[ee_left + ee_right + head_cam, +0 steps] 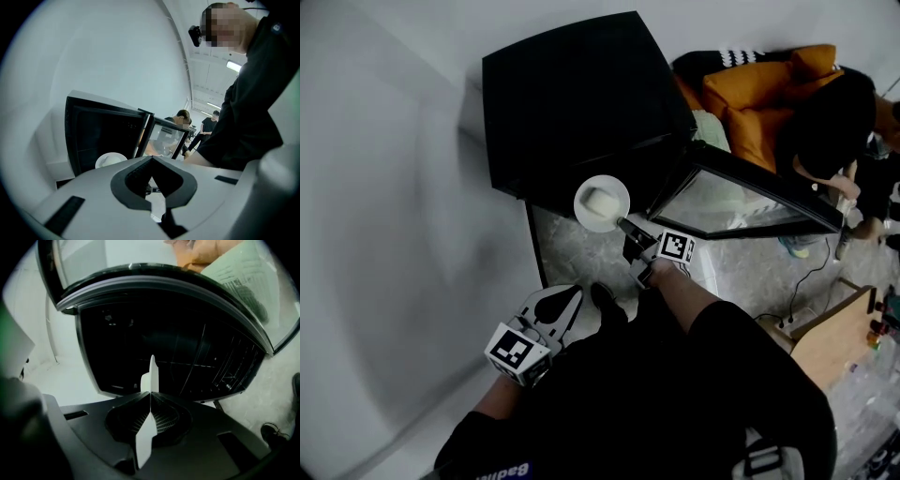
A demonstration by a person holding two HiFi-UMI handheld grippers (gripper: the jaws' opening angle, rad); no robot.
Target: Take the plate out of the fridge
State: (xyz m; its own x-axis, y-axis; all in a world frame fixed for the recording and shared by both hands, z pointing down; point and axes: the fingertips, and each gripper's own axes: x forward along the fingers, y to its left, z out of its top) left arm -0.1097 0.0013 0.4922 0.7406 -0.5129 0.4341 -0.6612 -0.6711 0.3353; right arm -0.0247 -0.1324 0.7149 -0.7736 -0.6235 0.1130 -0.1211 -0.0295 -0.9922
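A small white plate (600, 202) hangs just in front of the black fridge (572, 94), outside its dark opening. My right gripper (624, 225) is shut on the plate's near rim. In the right gripper view the plate (151, 373) shows edge-on as a thin white sliver pinched between the jaws of the right gripper (151, 393), with the fridge's wire shelves (220, 362) behind. My left gripper (578, 292) is lower left, apart from the plate, its jaws together and nothing in them. In the left gripper view the plate (110, 160) shows beyond the left gripper (151, 158).
The fridge's glass door (741, 202) stands swung open to the right. A person in orange (769, 103) crouches behind it. A wooden box (834, 337) and a cable (806, 281) are on the floor at right. A white wall (384, 187) runs along the left.
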